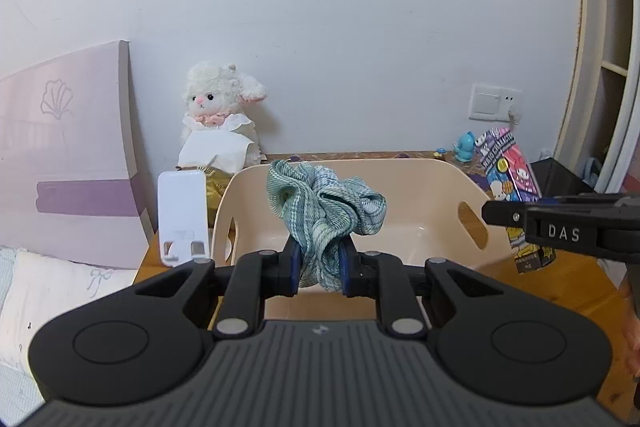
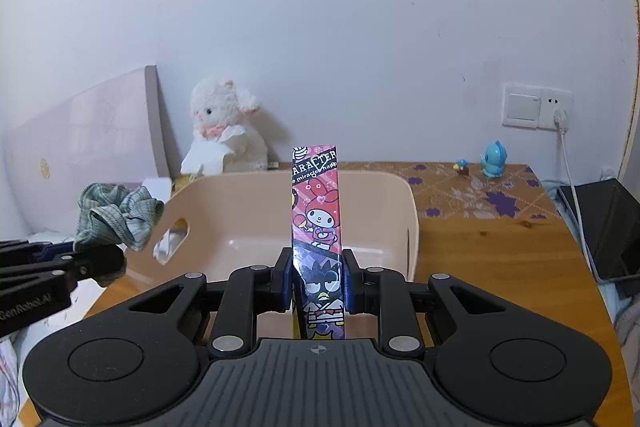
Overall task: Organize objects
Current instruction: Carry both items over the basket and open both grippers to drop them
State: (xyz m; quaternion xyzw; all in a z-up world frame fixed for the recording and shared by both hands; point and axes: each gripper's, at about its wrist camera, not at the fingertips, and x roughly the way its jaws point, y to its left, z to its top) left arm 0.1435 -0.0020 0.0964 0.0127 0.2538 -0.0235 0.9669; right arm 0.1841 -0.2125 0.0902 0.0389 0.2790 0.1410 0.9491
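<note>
My left gripper [image 1: 318, 265] is shut on a green-and-blue fabric scrunchie [image 1: 324, 211] and holds it over the near rim of a beige plastic basket [image 1: 432, 183]. My right gripper [image 2: 318, 281] is shut on a tall cartoon-printed box [image 2: 318, 223] and holds it upright over the near side of the same basket [image 2: 376, 203]. In the left wrist view the box [image 1: 510, 167] and the right gripper show at the right. In the right wrist view the scrunchie [image 2: 116, 217] and the left gripper show at the left. The basket looks empty inside.
The basket stands on a wooden table [image 2: 480, 259] against a white wall. A white plush lamb [image 1: 220, 115] sits at the back left, a white phone stand [image 1: 182, 217] left of the basket. A blue figurine [image 2: 494, 159] stands at the back right. A black box [image 2: 608, 227] and a cable lie at the right edge.
</note>
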